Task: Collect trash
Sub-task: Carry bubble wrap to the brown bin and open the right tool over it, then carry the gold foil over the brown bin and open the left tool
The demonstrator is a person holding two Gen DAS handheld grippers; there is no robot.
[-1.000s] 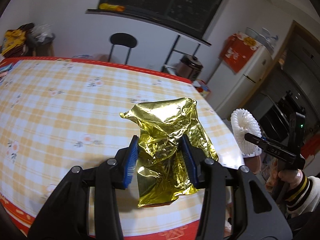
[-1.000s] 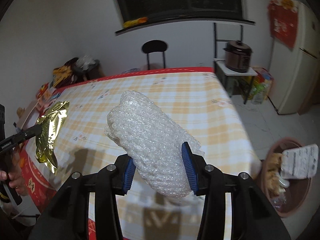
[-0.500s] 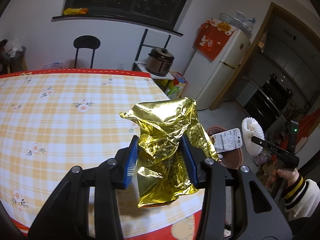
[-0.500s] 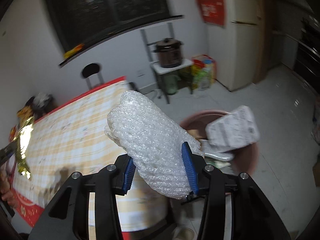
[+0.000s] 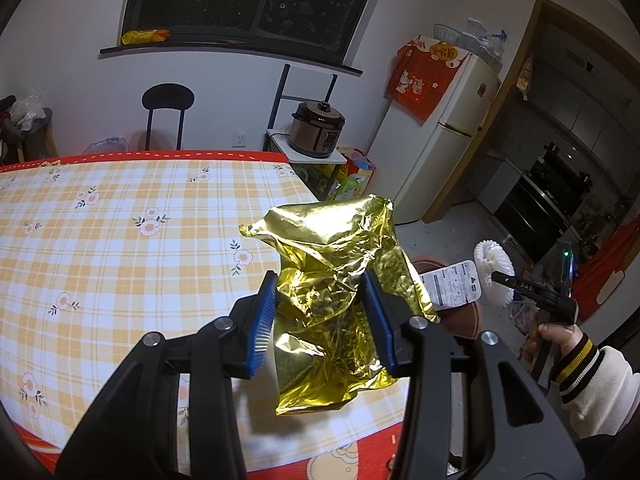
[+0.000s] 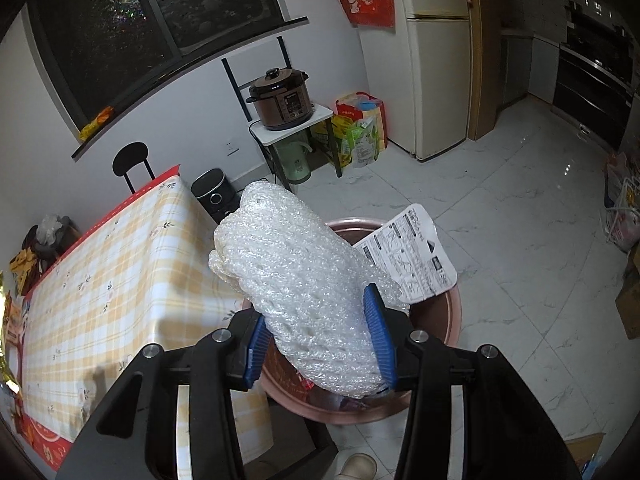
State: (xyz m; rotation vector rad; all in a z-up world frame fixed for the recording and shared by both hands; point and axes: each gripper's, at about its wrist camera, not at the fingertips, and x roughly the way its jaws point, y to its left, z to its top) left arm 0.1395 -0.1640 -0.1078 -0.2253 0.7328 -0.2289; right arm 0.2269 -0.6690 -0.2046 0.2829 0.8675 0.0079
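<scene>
Left gripper (image 5: 320, 312) first, seen by the camera that rides on it. Its two blue pads are squeezed onto a crinkly gold foil wrapper (image 5: 336, 280). The pads are partly closed, with the shiny wrapper bunched up between them. The wrapper is up in the air, above the near corner of the bench (image 5: 120, 240) with its yellow check cloth. No trash shows on the part of the cloth we can see. Off to the right, low down, a bit of the brown bin (image 5: 460, 320) peeks out, with a white printed card (image 5: 454, 286) leaning in it. The right gripper (image 5: 500, 278) is over there too, held by a hand (image 5: 556, 332) in a striped cuff, with a white puffy thing in it.

Now the camera on the right gripper (image 6: 318, 330). Its blue pads are pressed onto a fat roll of bubble wrap (image 6: 304, 288), about as wide apart as the roll is thick. The roll hangs right over the round brown bin on the floor, just beside the bench. The white card sticks up inside the bin, and there looks to be more trash at the bottom.

So the job looks well along. Some trash is in the bin. Both last pieces are picked up. I think the bubble wrap only needs to be let go, and then the gold wrapper has to be carried over and dropped in too.
</scene>
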